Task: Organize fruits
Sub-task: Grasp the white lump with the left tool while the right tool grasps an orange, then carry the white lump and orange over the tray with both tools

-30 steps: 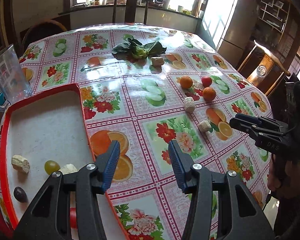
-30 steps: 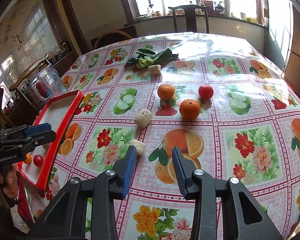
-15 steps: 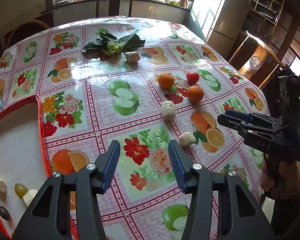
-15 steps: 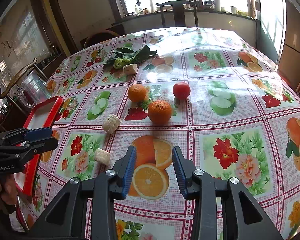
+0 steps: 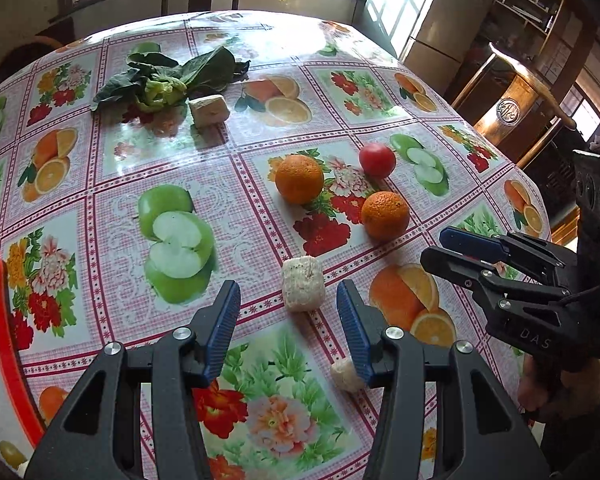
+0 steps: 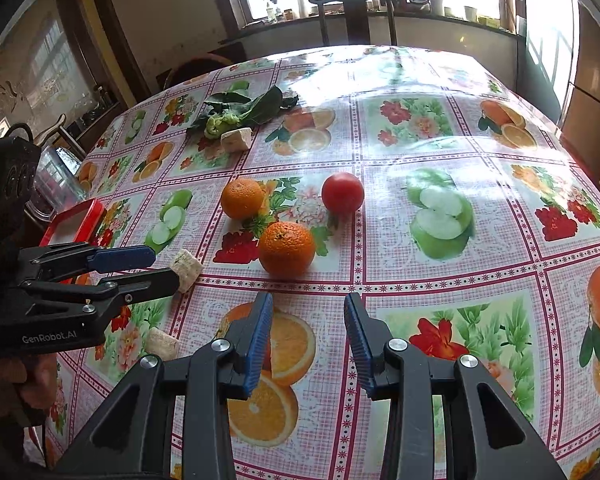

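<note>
Presently, both grippers hang above the table, which is covered in a fruit-and-flower print oilcloth. Left gripper: jaws spread wide, nothing between them; a pale cylindrical chunk stands on the cloth just ahead of the gap, and a smaller pale chunk lies partly behind the right finger. Right gripper: jaws likewise wide and empty, pointed toward the near orange, which sits on the cloth just ahead of the fingertips. A second orange lies beyond it to the left and a red tomato beyond it to the right; the three fruits are grouped close together but apart from one another. Further back, a leafy green vegetable rests with a pale block just beside it. The red-rimmed tray sits at the table's left edge, well apart from the oranges; a green grape is visible in its near corner.
</note>
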{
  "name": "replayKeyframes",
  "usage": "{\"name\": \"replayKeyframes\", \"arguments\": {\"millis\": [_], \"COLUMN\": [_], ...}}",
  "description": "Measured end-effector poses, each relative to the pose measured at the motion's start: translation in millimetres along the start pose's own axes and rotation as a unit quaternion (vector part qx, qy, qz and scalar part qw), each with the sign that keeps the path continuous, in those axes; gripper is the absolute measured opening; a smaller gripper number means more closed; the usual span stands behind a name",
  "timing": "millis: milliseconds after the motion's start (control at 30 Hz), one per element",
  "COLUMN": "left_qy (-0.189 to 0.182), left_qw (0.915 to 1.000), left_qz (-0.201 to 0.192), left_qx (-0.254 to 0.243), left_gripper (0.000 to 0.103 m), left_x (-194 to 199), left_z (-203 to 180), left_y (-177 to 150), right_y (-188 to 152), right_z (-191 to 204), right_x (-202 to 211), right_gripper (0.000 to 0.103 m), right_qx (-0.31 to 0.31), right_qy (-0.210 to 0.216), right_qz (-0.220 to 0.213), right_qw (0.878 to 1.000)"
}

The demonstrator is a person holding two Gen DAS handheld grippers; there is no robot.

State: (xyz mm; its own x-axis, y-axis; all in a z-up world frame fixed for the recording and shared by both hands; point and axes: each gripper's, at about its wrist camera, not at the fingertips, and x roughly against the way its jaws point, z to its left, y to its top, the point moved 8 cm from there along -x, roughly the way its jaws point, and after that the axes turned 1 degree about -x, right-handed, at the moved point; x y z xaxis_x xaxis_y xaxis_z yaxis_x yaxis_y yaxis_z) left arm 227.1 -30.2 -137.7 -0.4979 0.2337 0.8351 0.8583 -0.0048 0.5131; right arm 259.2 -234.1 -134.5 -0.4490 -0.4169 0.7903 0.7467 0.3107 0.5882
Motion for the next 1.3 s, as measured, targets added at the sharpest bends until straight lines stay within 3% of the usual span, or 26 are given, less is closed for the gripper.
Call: {"name": "replayKeyframes", "arguments": {"millis": [167,367,533,600,633,967,1300], "left_qy": [-0.003,-0.016,-0.015,-0.015,-0.015,-0.004,0.011], "left_qw": [0.9999,0.9998,0.9997,0.9997,0.9996,0.9985,0.9945], "left_qz": [-0.003,-0.007,-0.014,-0.017,-0.020,-0.048,-0.086], "left_qx": [-0.010,-0.003,0.009,0.013,0.014,0.025,0.059], "left_gripper": [0.047,0.022,0.022,0.022,0.022,0.022,0.022], "left_x": [-15,-9,6,13,18,58,108], "left_z": [-4,7,16,18,19,33,62], "left_y": [6,1,-11,-15,-17,-31,-63], "right_y": [3,13,22,25,25,14,4], "right_z": [-2,12,16,19,20,58,120], "right_x": [-8,-19,-34,-37,-37,-9,23], "right_gripper": [0.038,0.038,0.046,0.043,0.036,0.036,0.036], "right_qx": [0.000,0.011,0.012,0.014,0.015,0.032,0.067], "right_qy": [0.003,0.008,-0.007,-0.010,-0.011,0.011,0.044], "right_qz": [0.003,0.001,-0.002,-0.003,-0.003,-0.013,-0.030], "right_qw": [1.000,1.000,1.000,1.000,1.000,0.999,0.996]}}
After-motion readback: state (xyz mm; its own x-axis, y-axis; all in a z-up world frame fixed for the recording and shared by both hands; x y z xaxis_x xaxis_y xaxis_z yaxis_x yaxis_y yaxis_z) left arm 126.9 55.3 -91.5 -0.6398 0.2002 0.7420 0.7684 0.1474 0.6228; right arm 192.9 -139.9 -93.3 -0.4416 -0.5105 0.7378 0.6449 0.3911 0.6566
